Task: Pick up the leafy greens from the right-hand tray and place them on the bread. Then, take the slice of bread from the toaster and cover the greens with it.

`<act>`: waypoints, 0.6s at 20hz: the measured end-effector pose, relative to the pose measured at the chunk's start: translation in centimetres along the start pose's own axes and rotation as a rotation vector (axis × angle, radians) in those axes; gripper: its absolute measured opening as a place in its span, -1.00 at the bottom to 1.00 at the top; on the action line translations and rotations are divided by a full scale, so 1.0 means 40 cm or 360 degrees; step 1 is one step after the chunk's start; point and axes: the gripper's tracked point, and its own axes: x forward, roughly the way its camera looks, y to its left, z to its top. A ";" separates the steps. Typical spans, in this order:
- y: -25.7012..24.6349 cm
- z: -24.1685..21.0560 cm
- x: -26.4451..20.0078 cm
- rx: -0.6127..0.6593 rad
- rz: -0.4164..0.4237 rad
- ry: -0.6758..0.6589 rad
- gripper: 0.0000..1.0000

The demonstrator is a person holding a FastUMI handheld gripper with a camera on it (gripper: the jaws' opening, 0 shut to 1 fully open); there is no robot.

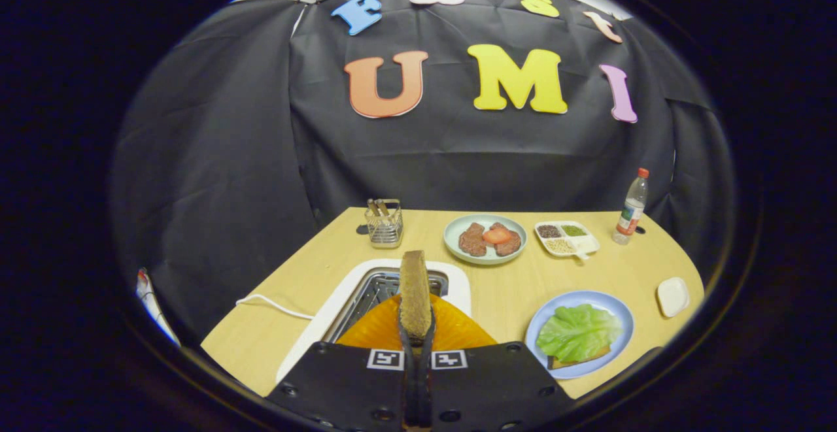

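Your gripper (416, 327) is clamped edge-on around the bread slice (414, 291), both fingers pressing its lower part so that the slice stands upright ahead of them. That thin-edge hold looks chosen to suit a slice that comes out of a slot.

The toaster (392, 288) is the landmark here: the slice rides just above its open top, and an orange dish-like thing (451, 331) lies between the toaster and your fingers. A white cord (274, 304) trails off the toaster's left side.

To the toaster's right, the blue plate (618, 317) holds the greens (579, 331), already laid over the bottom bread (579, 358), of which only an edge peeks out. So the first half of the task reads as done, and the slice in your grip is the cover, to be carried right and laid flat.

Beyond the toaster stand a wire holder (384, 226), a plate of meat patties and tomato (484, 239), a divided tray (566, 238) and a bottle (632, 208); a small white dish (672, 296) sits far right.
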 end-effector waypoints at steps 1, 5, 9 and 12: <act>0.002 0.003 -0.005 0.0007 0.0008 -0.0005 -0.99; 0.005 0.079 -0.058 0.0023 0.0044 -0.0138 -0.99; -0.014 0.160 -0.116 0.0065 0.0083 -0.0262 -0.99; -0.062 0.207 -0.164 0.0096 0.0087 -0.0337 -0.99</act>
